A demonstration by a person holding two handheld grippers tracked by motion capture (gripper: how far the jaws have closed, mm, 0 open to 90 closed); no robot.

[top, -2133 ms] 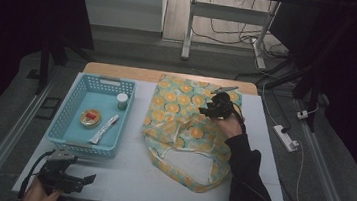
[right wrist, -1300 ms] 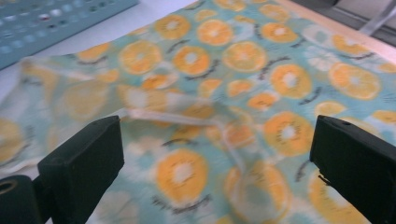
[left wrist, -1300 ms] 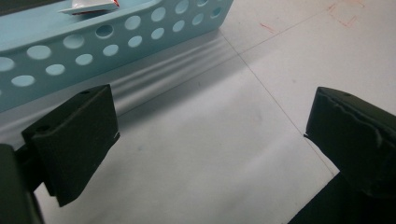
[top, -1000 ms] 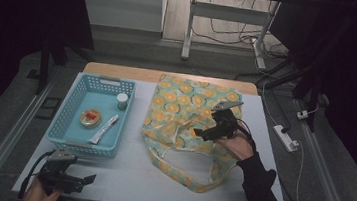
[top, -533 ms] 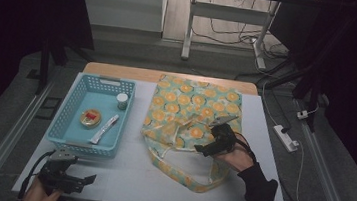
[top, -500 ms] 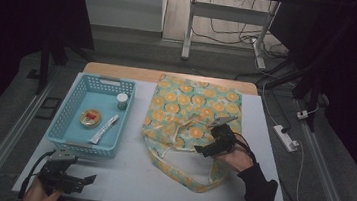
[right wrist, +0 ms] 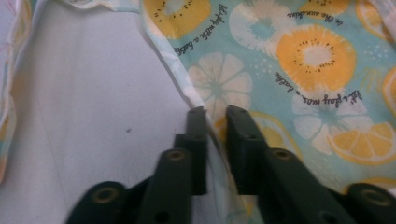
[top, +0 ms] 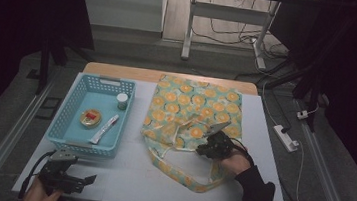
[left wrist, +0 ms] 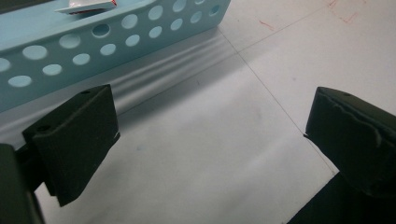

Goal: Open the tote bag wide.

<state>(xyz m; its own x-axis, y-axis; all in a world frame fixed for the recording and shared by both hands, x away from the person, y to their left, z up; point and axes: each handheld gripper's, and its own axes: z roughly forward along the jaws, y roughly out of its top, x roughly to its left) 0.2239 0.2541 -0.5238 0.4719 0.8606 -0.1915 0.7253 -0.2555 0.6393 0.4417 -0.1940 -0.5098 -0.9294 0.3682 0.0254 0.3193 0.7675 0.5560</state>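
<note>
Cloth with orange and lemon slices printed on pale teal makes up the tote bag [top: 192, 113], which lies flat on the white table [top: 123, 175], right of the middle, with its long handles [top: 174, 170] looping toward the person's side. The right gripper [top: 208, 147] sits at the near edge of this bag, and in the right gripper view its two jaws are almost together with the white hem of the bag [right wrist: 187, 93] pinched between them. The right hand [top: 234, 161] and a dark sleeve [top: 257, 194] come in behind it. On the left side of the table stands a light blue basket [top: 73, 104] with round holes in its wall; inside it are a small jar with a white lid [top: 122, 100], a round flat tin [top: 90, 117] and a narrow white packet [top: 104, 129]. The left gripper [top: 82, 180] rests low at the near left corner, just in front of the basket, and its jaws stand wide apart over bare table, holding nothing.
</note>
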